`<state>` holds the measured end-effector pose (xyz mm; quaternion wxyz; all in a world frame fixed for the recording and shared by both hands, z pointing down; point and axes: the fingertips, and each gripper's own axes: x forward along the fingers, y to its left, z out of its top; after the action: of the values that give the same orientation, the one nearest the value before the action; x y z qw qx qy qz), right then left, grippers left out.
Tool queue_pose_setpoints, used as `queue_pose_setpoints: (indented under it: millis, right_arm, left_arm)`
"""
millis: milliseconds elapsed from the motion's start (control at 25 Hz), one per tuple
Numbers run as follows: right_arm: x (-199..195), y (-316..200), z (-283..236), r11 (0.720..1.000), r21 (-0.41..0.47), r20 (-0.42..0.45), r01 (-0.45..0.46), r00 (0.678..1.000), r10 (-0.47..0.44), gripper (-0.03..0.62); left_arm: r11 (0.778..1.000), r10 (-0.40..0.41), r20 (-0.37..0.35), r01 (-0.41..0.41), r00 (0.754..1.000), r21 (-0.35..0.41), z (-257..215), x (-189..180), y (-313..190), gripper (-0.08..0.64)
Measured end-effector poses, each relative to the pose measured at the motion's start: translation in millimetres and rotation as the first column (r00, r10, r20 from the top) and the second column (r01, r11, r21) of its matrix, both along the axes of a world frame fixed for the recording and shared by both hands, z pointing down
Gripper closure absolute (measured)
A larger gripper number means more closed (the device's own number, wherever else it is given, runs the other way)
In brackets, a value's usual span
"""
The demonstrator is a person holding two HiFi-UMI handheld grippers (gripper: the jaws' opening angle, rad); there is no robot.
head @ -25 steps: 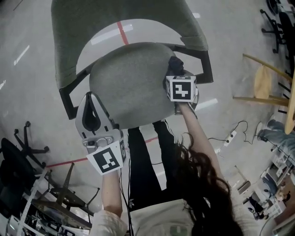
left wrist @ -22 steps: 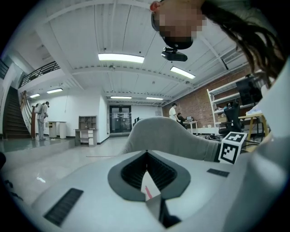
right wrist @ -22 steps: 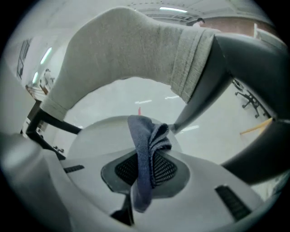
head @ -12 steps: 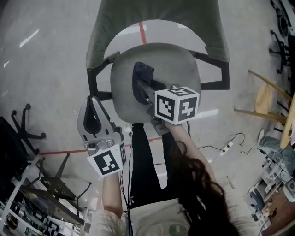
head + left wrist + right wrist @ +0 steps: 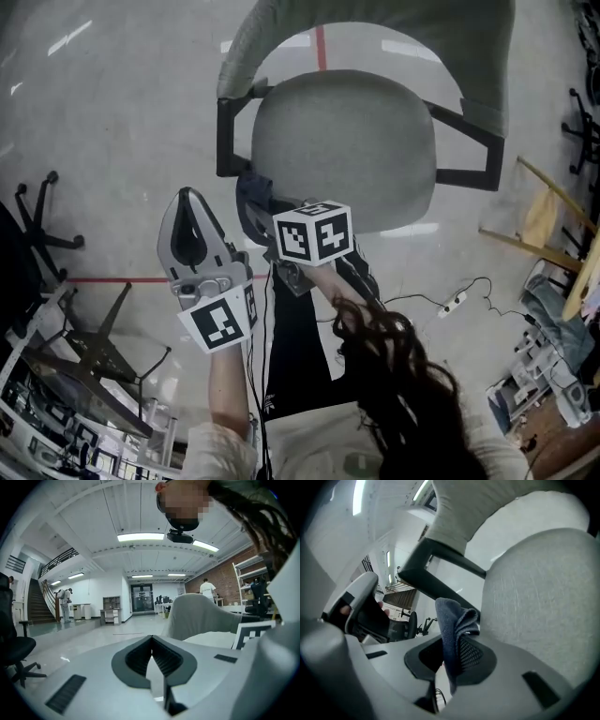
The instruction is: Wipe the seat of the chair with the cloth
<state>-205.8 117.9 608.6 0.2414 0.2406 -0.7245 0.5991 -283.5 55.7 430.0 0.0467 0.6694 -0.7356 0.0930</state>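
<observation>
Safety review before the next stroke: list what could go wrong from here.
1. The right gripper pinches only a fold of the cloth, and the rest bunches past the jaws. Dragging it over the fabric seat could pull it loose.
2. In the head view the cloth sits at the seat's rim, beside the black armrest frame. A stroke from there could run off the seat or snag on the frame.
</observation>
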Motion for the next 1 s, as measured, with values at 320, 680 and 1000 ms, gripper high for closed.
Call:
queue_pose_setpoints:
  millis: [320, 680, 1000]
  right_arm:
    - [2, 41, 63, 0.988, -0.028, -0.124, 0.153, 0.980, -0.155, 0.535]
    - [20, 32, 65, 0.985, -0.008, -0.120, 0.175, 0.977, -0.174, 0.535]
    - [58, 25, 65, 0.987, 0.000, -0.124, 0.161, 0.979, -0.160, 0.535]
  left_arm:
    - [1.000, -0.007, -0.006, 0.007, 1.000, 0.003, 5, -5, -1, 0.546]
    - [0.999, 0.029, 0.000, -0.029, 1.000, 0.013, -5, 14, -17, 0.546]
    - [0.995, 0.095, -0.006, -0.095, 0.995, 0.021, -6, 60, -39, 0.546]
